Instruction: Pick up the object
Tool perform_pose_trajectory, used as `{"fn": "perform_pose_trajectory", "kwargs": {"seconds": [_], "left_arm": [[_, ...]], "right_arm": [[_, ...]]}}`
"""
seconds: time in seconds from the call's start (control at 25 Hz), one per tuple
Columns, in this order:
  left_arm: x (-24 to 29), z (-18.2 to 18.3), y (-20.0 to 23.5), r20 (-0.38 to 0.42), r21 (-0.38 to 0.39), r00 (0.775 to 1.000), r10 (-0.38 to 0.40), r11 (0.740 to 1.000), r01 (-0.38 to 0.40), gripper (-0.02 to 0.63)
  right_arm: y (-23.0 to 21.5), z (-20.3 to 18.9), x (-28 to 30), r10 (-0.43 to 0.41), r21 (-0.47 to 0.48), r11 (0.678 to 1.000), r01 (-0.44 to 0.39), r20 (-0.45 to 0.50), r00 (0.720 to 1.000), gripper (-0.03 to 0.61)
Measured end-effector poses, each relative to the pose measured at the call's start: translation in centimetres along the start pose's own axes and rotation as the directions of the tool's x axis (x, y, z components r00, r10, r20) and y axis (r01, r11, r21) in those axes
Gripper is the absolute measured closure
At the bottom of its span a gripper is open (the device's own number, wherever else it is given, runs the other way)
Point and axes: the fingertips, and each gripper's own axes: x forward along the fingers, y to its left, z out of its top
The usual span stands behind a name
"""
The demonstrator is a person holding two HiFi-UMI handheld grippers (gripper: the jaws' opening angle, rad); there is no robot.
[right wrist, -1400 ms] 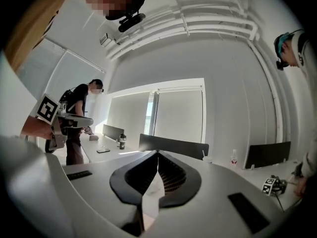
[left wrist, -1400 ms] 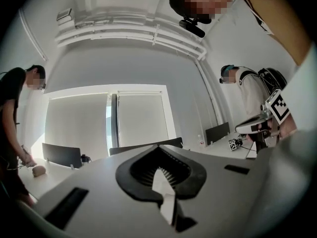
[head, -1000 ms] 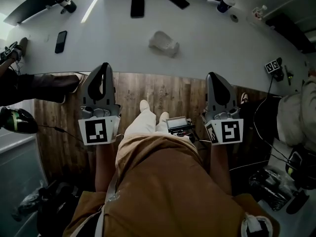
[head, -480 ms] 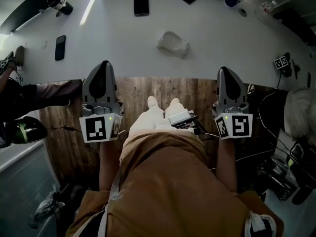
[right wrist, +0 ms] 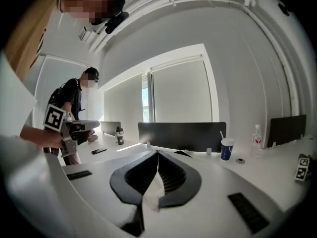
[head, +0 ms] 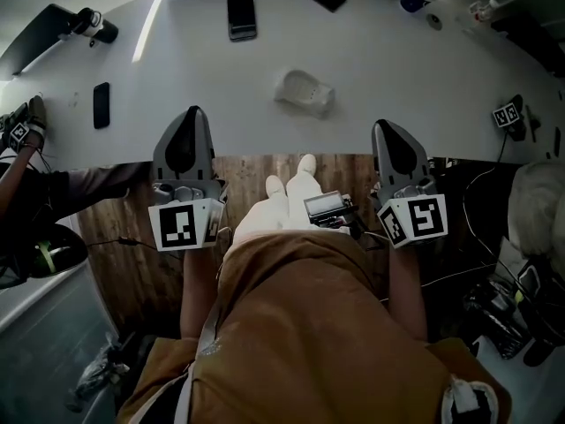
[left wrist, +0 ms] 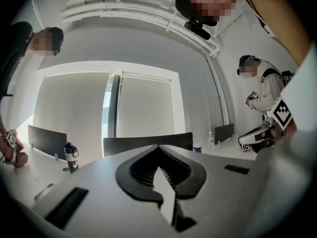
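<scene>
Object [head: 303, 91]: white, on the worktop [head: 397, 60], ahead of and between your two tools, touching neither.
Your left hand-held gripper [head: 189, 116]: jaws together, empty.
Your right hand-held gripper [head: 387, 128]: jaws together, empty.

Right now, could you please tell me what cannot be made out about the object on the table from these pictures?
- Pale lumpy object on the white table: head view, too small and washed out to identify.
- Same object: absent from both tool views; the left tool and right tool fill the lower frame with their grey bodies.
- Floor under the person: head view, hidden by tan trousers.
</scene>
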Motion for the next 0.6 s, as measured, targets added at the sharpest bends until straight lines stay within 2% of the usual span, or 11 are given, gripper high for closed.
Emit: {"fn": "perform_pose_trajectory", "kwargs": {"seconds": [0.36,0.6], "left_arm": [[4.7,-1.0,-1.2,-0.035,-0.011,0.999,0.019,1.0,-0.019,0.607],[7.9,-1.4,-1.9,-0.073,-0.008,0.997,-0.023,1.0,0.022,0.607]], "right_arm": [[-2.4,-2.8,2.0,-0.003,0.003,1.0,0.003,-0.068,0.998,0.569],[-2.6,-5.3,3.8,0.023,0.107,0.994,-0.005,-0.172,0.985,0.568]]}}
